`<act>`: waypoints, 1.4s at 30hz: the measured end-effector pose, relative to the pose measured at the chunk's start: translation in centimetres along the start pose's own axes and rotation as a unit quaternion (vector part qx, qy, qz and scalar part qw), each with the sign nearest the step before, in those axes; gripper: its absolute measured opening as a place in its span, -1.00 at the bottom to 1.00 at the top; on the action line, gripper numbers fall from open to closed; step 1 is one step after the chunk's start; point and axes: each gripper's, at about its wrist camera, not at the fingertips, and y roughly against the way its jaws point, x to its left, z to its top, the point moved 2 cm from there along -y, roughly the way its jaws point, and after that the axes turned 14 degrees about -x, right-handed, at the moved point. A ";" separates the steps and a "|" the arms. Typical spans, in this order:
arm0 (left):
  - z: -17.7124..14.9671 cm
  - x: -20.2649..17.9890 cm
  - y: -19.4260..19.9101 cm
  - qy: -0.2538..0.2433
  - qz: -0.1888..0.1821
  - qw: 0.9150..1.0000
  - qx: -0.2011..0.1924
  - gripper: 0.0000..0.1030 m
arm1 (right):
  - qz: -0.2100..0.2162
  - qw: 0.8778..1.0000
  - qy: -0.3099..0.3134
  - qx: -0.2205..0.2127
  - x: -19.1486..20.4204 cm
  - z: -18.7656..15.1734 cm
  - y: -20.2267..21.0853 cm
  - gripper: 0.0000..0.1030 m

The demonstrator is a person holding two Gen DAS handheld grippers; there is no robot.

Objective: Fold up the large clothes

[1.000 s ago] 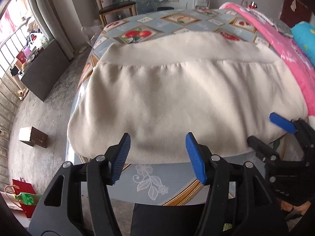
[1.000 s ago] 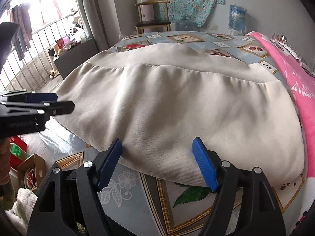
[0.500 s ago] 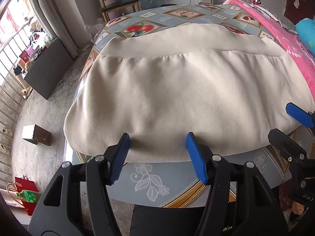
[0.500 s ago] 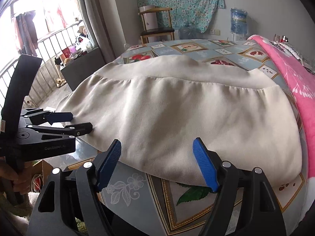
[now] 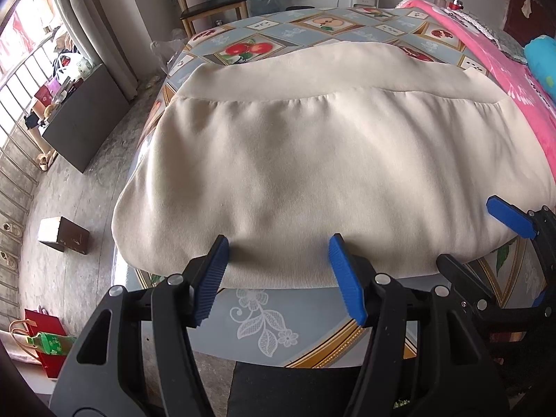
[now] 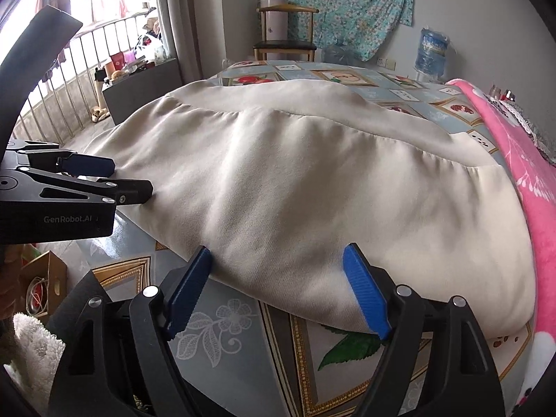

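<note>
A large cream garment (image 5: 312, 160) lies spread flat on the table, its ribbed band at the far side. My left gripper (image 5: 278, 246) is open at the near hem, with the cloth edge between its blue pads (image 5: 212, 278), which do not press on it. My right gripper (image 6: 278, 253) sits further right along the same hem. Its jaws are opening, with the garment (image 6: 312, 187) edge between them and not gripped. Each gripper shows in the other's view: the right gripper (image 5: 465, 231) at the right edge, the left gripper (image 6: 132, 177) at the left.
The table's fruit-patterned cloth (image 5: 264, 316) shows in front of and behind the garment. A pink blanket (image 6: 521, 160) runs along the right side. A wooden chair (image 6: 285, 34) and a water bottle (image 6: 431, 55) stand at the back. A dark cabinet (image 5: 87, 118) and a small box (image 5: 62, 234) are on the left.
Both grippers have kept to the near hem. The right gripper's jaws stand slightly wider and its view has rolled a little. The garment lies as before.
</note>
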 end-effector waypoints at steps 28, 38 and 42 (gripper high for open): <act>-0.1 0.2 -0.1 0.002 -0.005 1.000 -0.001 0.11 | -0.002 1.000 0.000 0.001 0.1 -0.1 0.1 0.49; -0.3 1.2 0.7 0.017 -0.033 0.999 -0.015 0.11 | -0.018 1.000 0.002 0.014 0.3 0.0 0.2 0.49; -0.4 2.5 1.8 0.036 -0.041 0.998 -0.027 0.11 | -0.027 0.999 -0.007 0.018 0.2 0.1 0.8 0.49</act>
